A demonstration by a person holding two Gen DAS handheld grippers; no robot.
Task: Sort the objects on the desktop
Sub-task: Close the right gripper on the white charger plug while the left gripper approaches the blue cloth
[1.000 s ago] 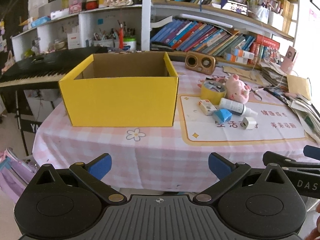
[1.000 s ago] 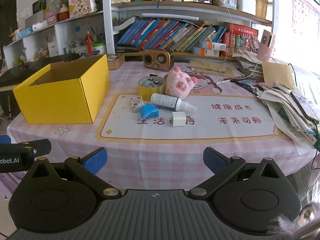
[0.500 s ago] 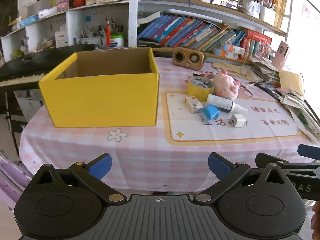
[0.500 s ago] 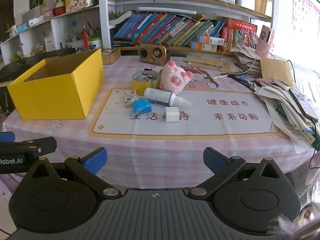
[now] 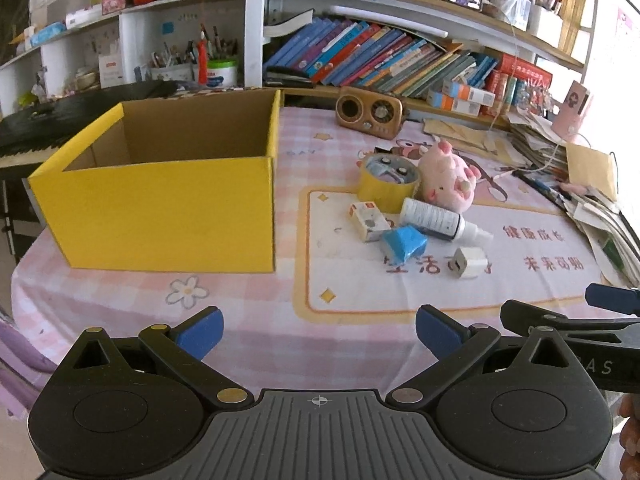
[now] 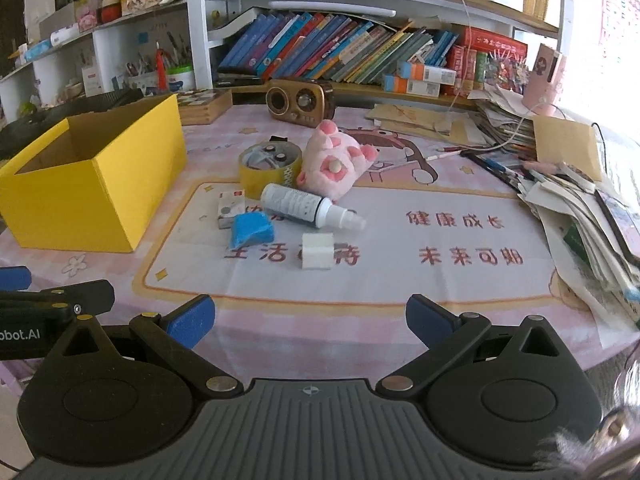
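An open, empty yellow cardboard box (image 5: 168, 208) (image 6: 92, 184) stands on the left of the table. Right of it lies a cluster: a yellow tape roll (image 5: 387, 184) (image 6: 270, 168), a pink plush pig (image 5: 448, 180) (image 6: 334, 164), a white spray bottle (image 5: 436, 218) (image 6: 304, 206), a small white card box (image 5: 368, 222) (image 6: 231, 208), a blue block (image 5: 402, 242) (image 6: 251, 230) and a white charger cube (image 5: 470, 262) (image 6: 318, 250). My left gripper (image 5: 318, 330) and right gripper (image 6: 308, 320) are both open and empty, at the table's near edge.
A brown retro radio (image 5: 368, 114) (image 6: 300, 100) stands at the back. Piles of papers and envelopes (image 6: 576, 192) crowd the right side. Bookshelves (image 6: 340, 52) rise behind the table, a keyboard piano (image 5: 48, 120) at far left. The pink tablecloth (image 5: 240, 292) has a printed mat.
Both grippers have moved forward toward the table; the box and the cluster look closer and larger. Nothing on the table has moved.
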